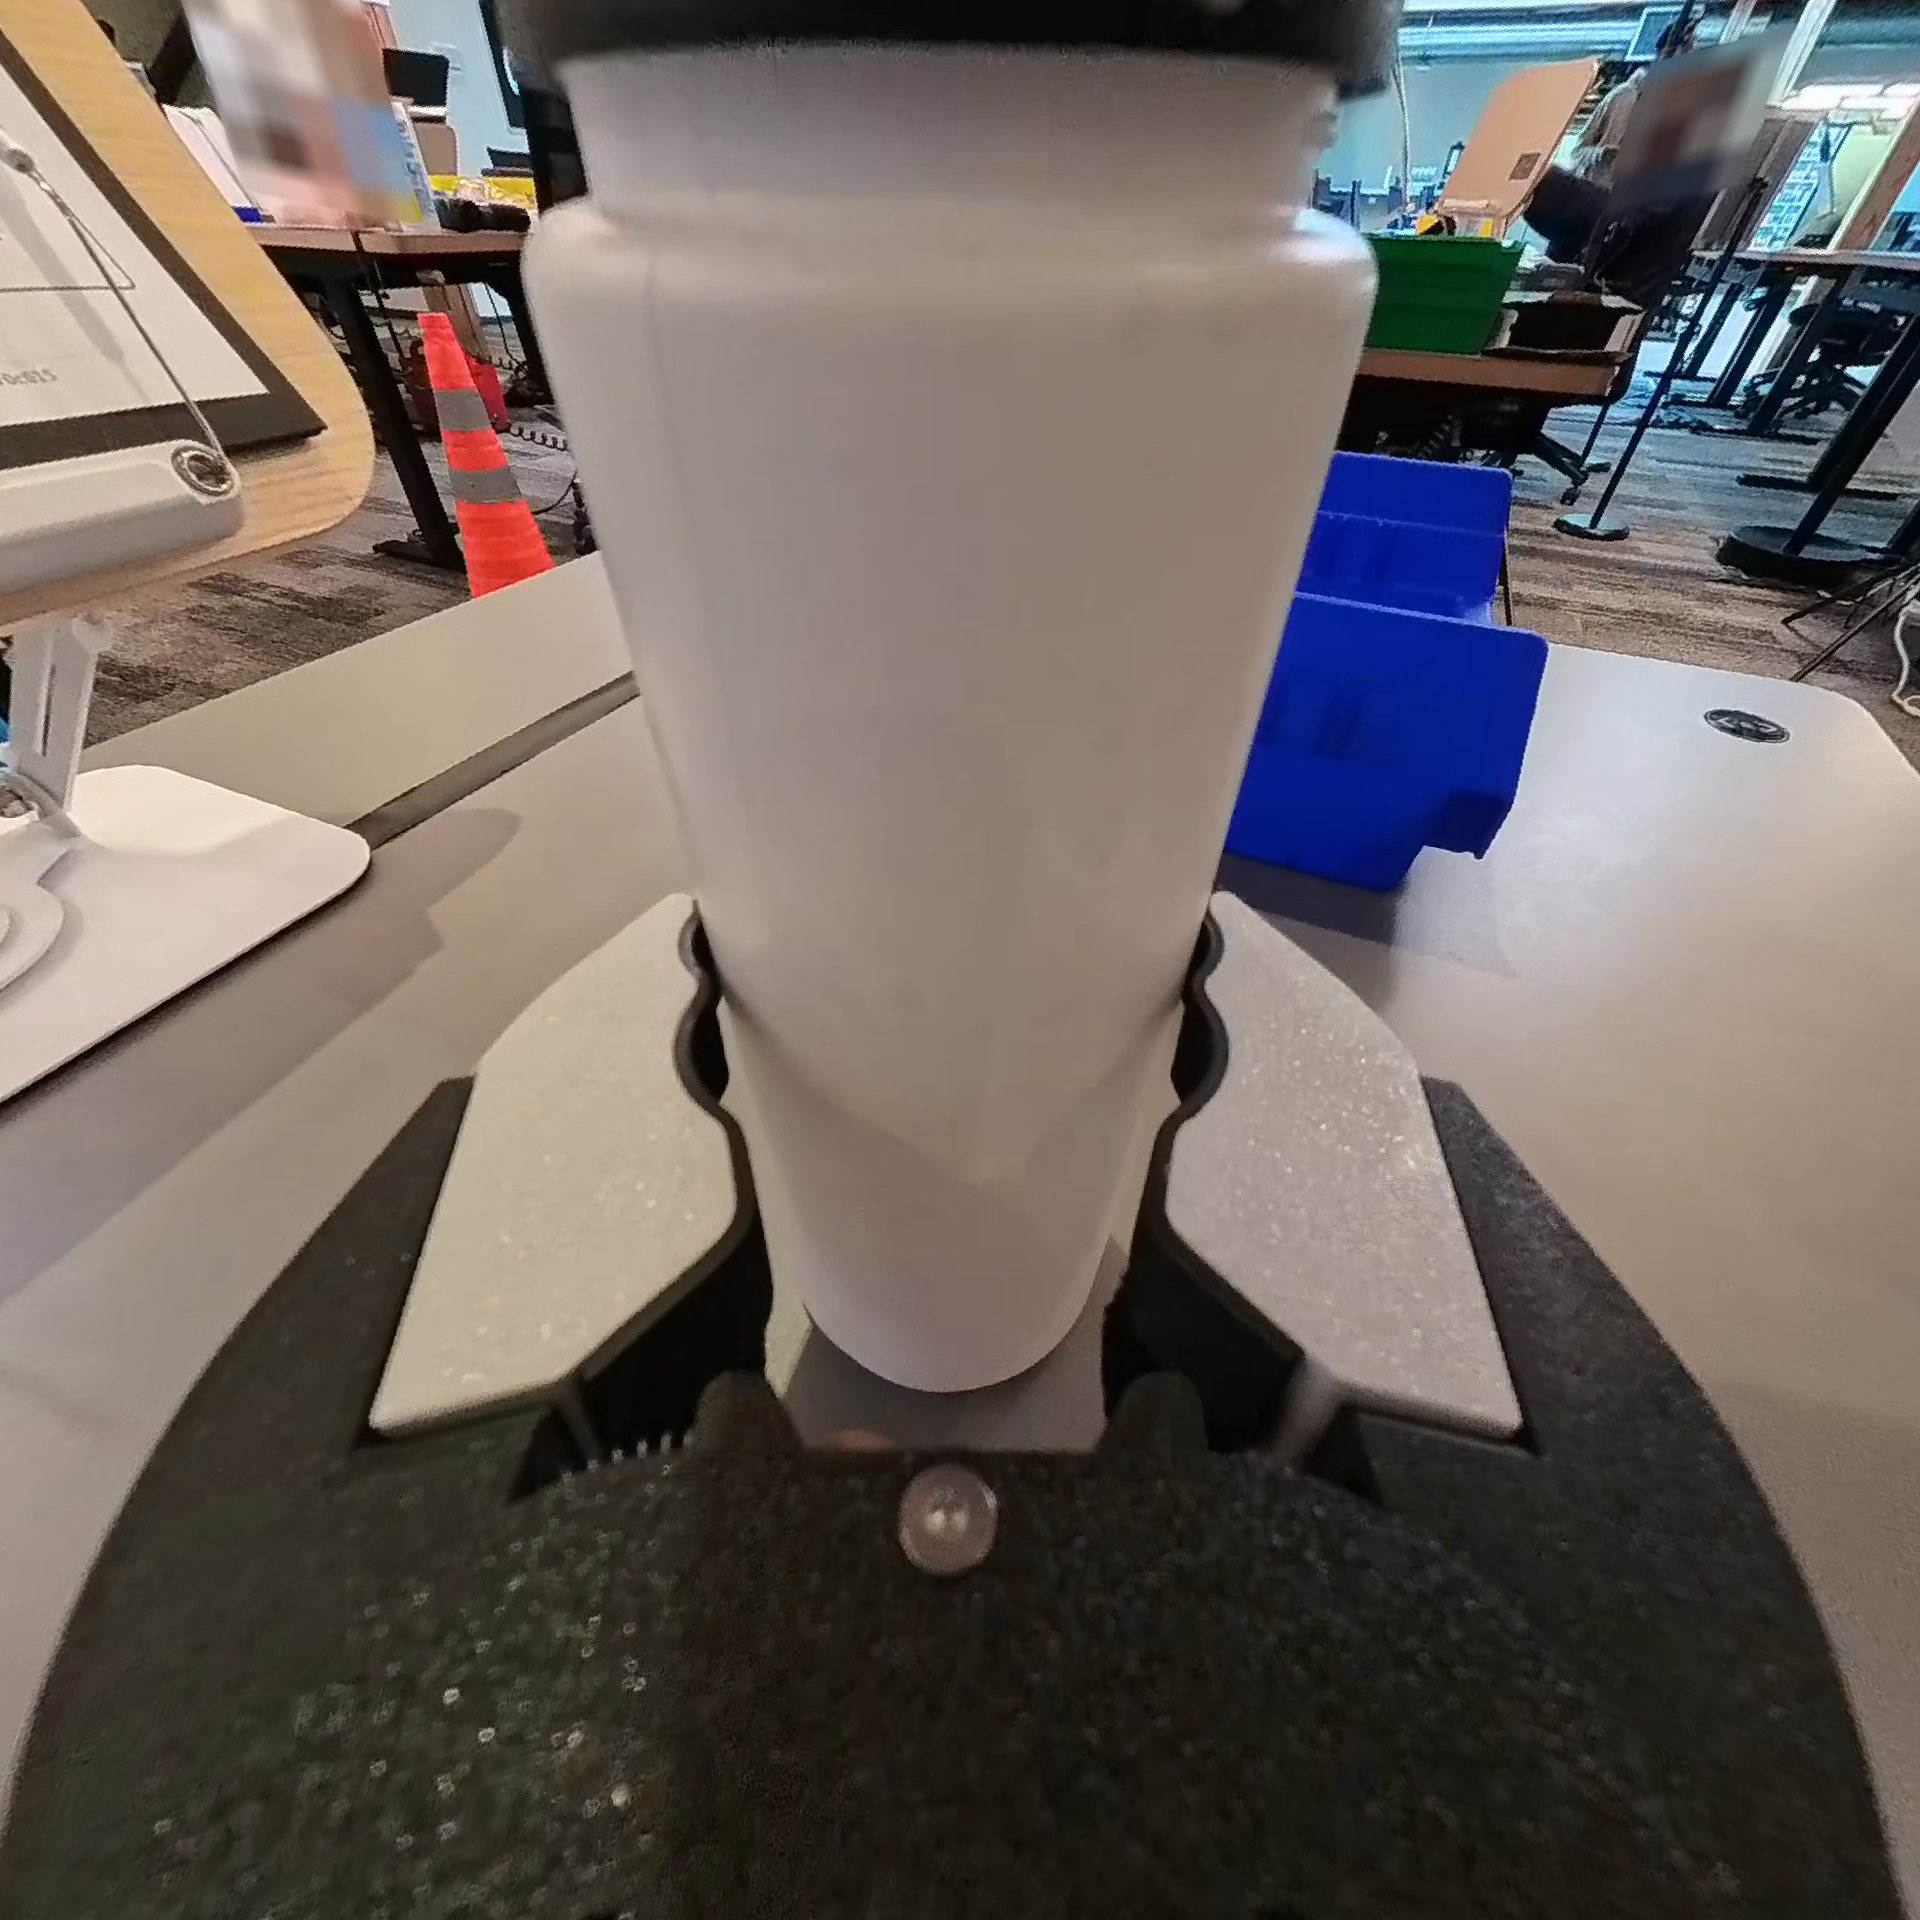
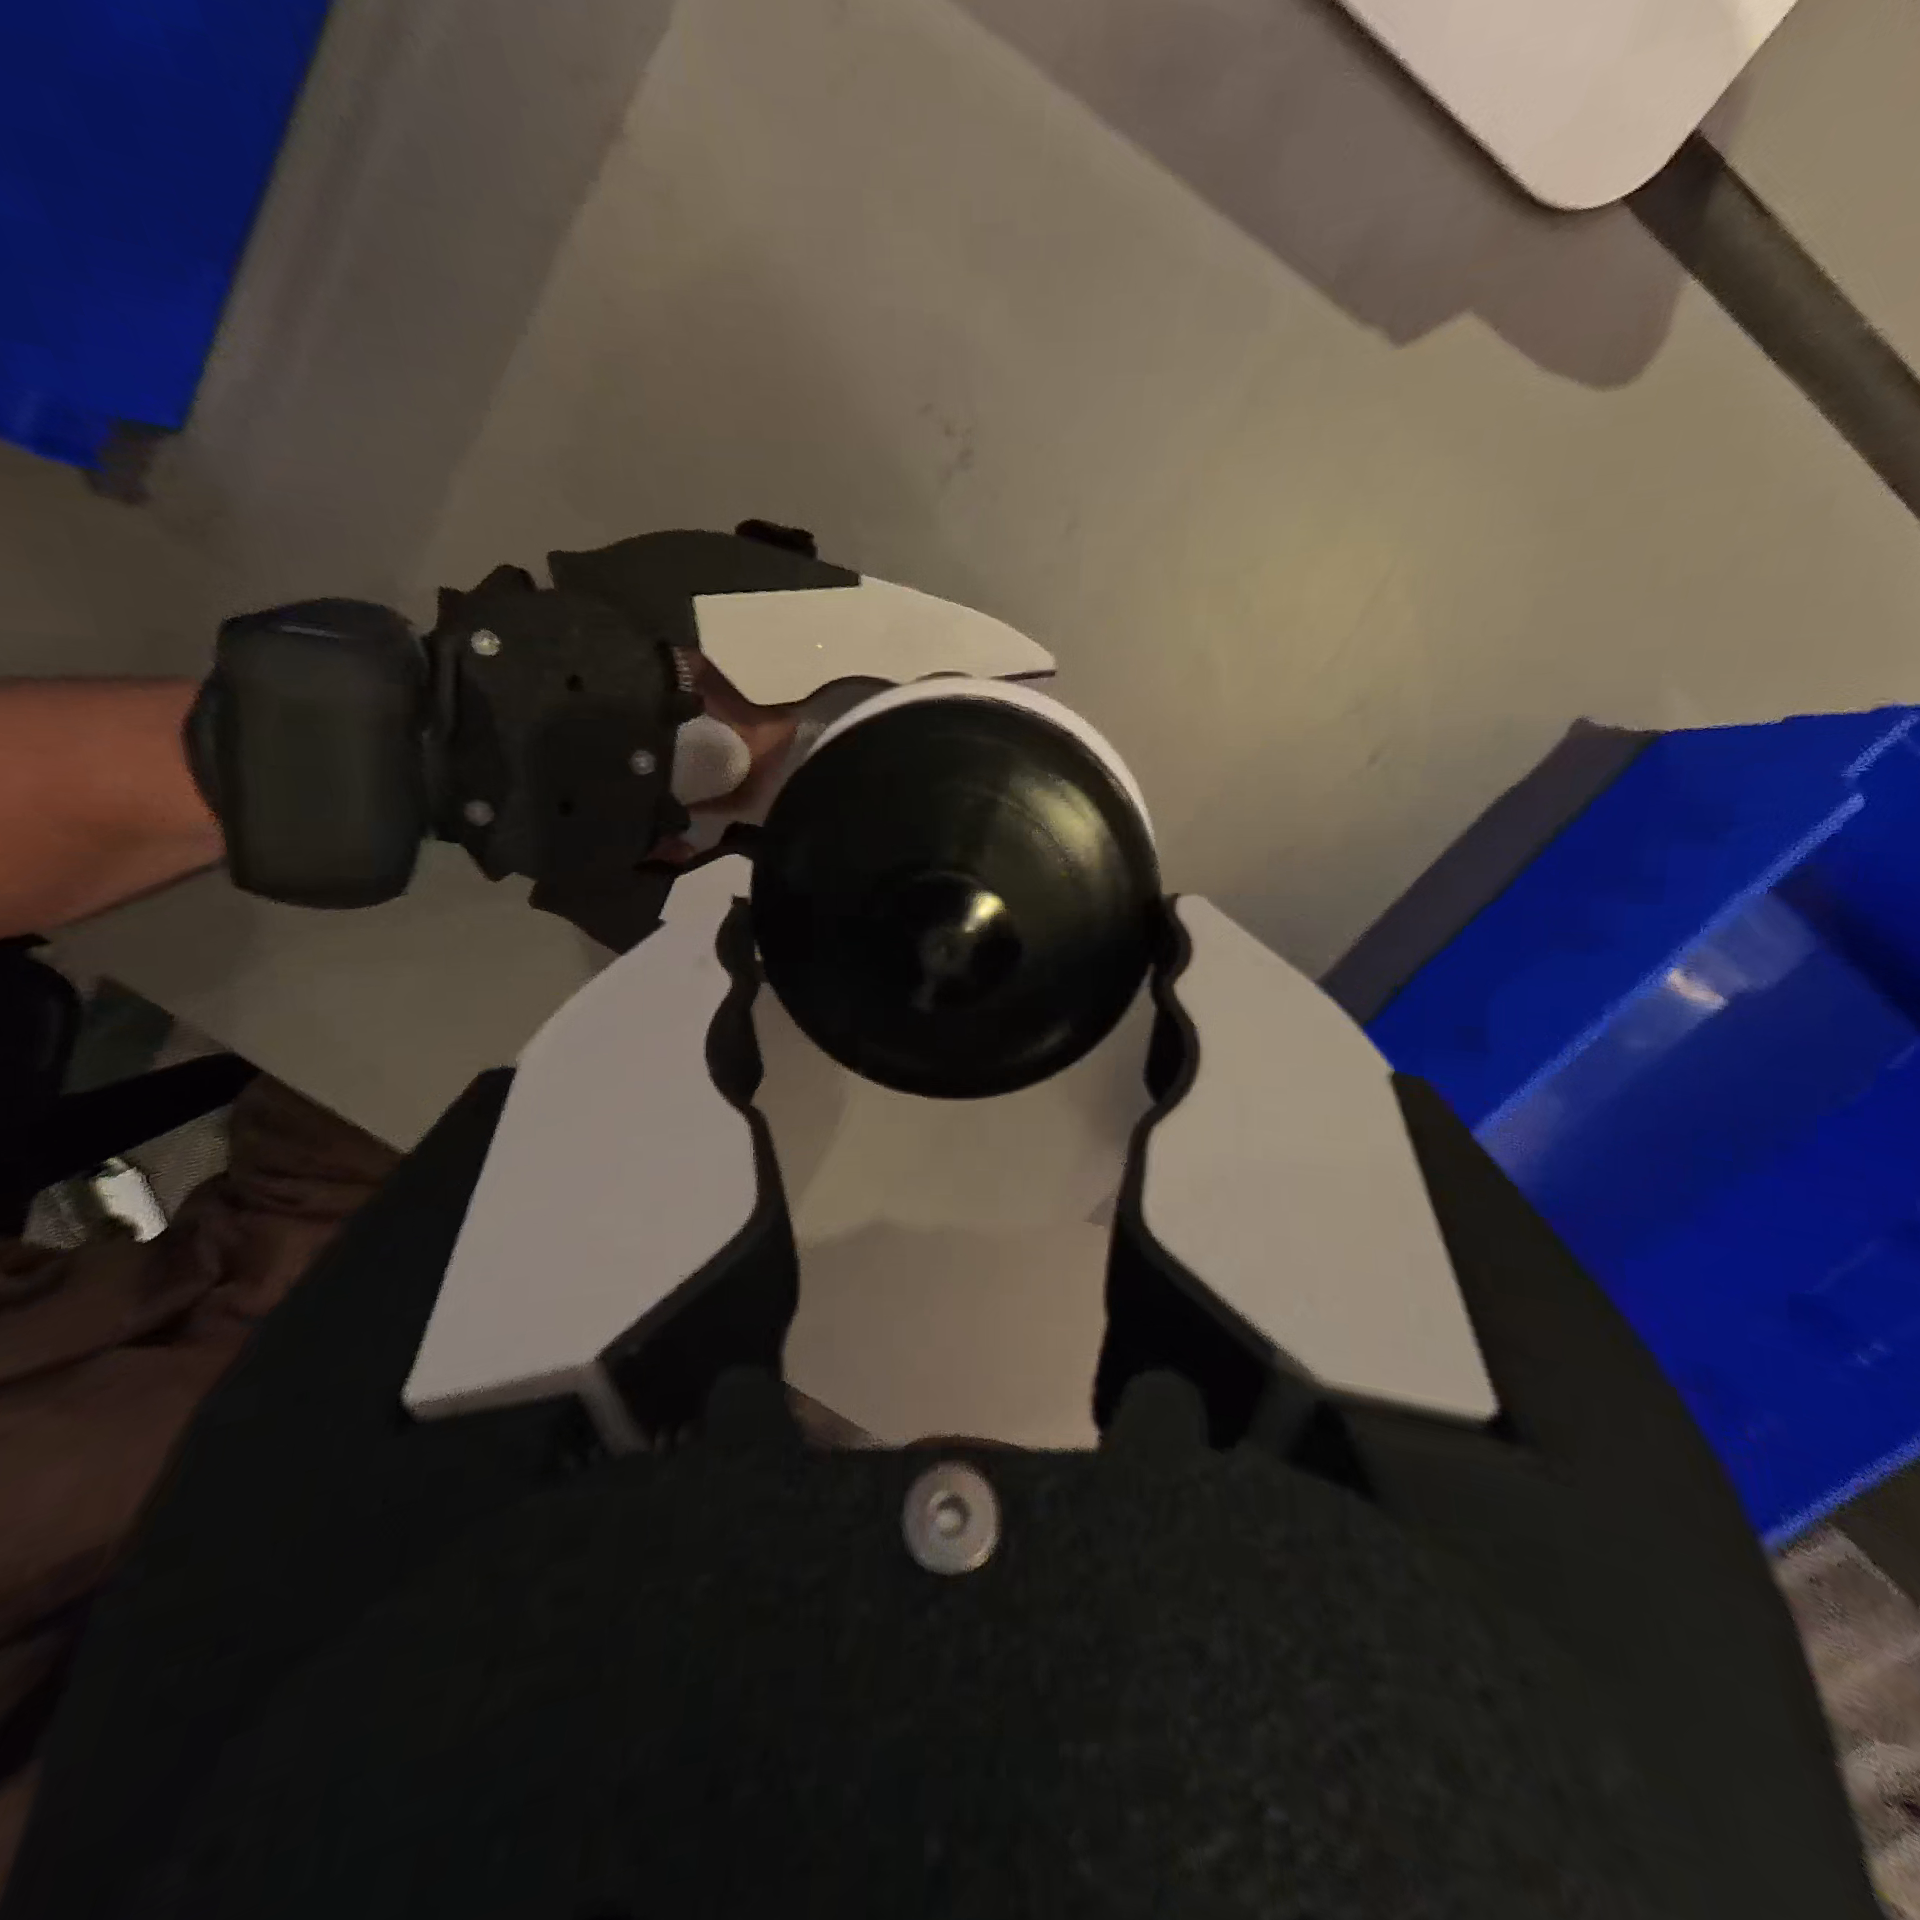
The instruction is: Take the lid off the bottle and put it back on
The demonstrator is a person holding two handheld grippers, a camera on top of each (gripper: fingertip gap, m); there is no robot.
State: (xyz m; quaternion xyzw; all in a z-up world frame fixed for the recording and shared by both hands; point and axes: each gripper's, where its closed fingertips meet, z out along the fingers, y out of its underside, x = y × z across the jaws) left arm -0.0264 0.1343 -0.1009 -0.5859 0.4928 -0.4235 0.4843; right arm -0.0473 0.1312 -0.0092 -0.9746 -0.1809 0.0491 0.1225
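Two grippers on one white bottle (image 1: 935,727). Left gripper (image 1: 948,997) clamped on its lower body, pads pressed to both sides, bottle upright and apparently lifted above the grey table (image 1: 1662,935). Right gripper (image 2: 956,987) comes from above, fingers closed against the black lid (image 2: 951,894). Lid looks seated: unscrewing and refitting both remain. Blue bins (image 1: 1382,707) stand near the table's far edge; room is open toward the near edge.

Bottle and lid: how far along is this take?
Done: left gripper clamps the white bottle, which stands on the table. In hand: right gripper closes around the black lid, which sits on the bottle's top. Whether this is removal or refitting cannot be told.
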